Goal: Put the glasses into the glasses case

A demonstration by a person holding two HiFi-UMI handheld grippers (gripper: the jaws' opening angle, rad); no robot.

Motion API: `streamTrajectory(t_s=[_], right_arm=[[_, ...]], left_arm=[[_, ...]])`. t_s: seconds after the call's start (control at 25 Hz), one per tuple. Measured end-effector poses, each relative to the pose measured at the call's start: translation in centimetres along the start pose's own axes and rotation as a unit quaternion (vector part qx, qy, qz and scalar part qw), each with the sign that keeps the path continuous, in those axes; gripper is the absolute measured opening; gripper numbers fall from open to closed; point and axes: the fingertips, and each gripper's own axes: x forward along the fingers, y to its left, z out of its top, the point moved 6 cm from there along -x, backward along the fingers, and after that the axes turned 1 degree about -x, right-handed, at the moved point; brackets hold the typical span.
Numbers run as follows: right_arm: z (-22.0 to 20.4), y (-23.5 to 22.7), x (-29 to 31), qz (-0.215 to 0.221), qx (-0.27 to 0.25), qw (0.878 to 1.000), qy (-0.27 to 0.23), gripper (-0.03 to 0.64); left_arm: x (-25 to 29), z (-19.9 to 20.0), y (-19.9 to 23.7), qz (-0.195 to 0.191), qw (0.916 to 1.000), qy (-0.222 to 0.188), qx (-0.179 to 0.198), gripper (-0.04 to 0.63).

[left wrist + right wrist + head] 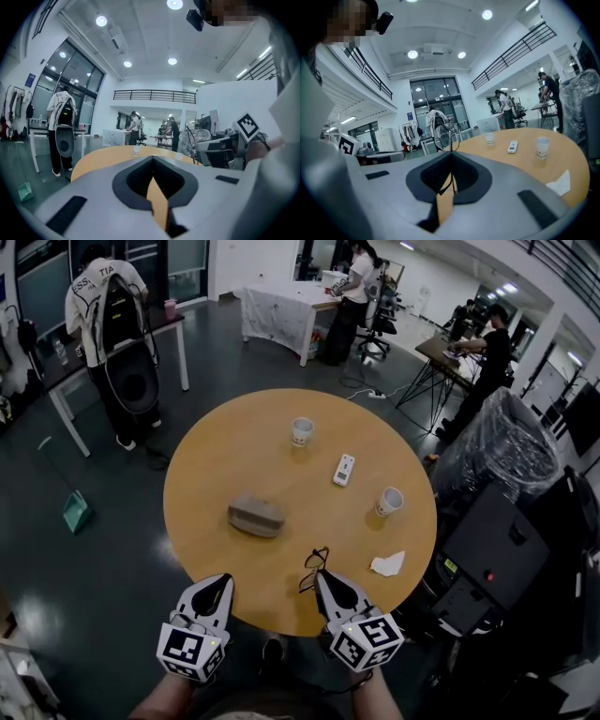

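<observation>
A grey glasses case (256, 516) lies closed on the round wooden table (216, 456), left of centre. The black-framed glasses (314, 568) stand up off the near edge, with my right gripper (322, 576) shut on one of their arms. In the right gripper view the glasses (443, 136) rise from the tip of the right gripper (450, 154), lenses tilted upward. My left gripper (225, 579) hovers at the table's near edge, below and slightly left of the case. The left gripper (152, 161) is shut with nothing in it.
Two paper cups (302, 431) (389, 502), a white remote (344, 470) and a crumpled tissue (387, 564) sit on the far and right parts of the table. People stand at other tables in the background. A wrapped black bin (497, 451) stands right of the table.
</observation>
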Motion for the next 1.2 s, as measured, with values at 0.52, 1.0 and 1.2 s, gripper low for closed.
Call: streamTrajectory(t_s=[0.52, 1.0, 1.2], right_arm=[[0.7, -3.8, 4.5, 0.055, -0.006, 0.998, 0.024, -0.009], [-0.4, -1.9, 10.0, 0.062, -0.041, 0.995, 0.068, -0.009], [-0.8, -1.5, 12.9, 0.052, -0.068, 0.992, 0.097, -0.009]], left_arm=[[3.0, 0.4, 2.1, 0.079, 0.9969, 0.003, 0.001, 0.006], [5.2, -1.8, 6.4, 0.059, 0.9973, 0.038, -0.019, 0.006], [8.3, -4.0, 9.5, 0.042, 0.9956, 0.082, -0.018, 0.006]])
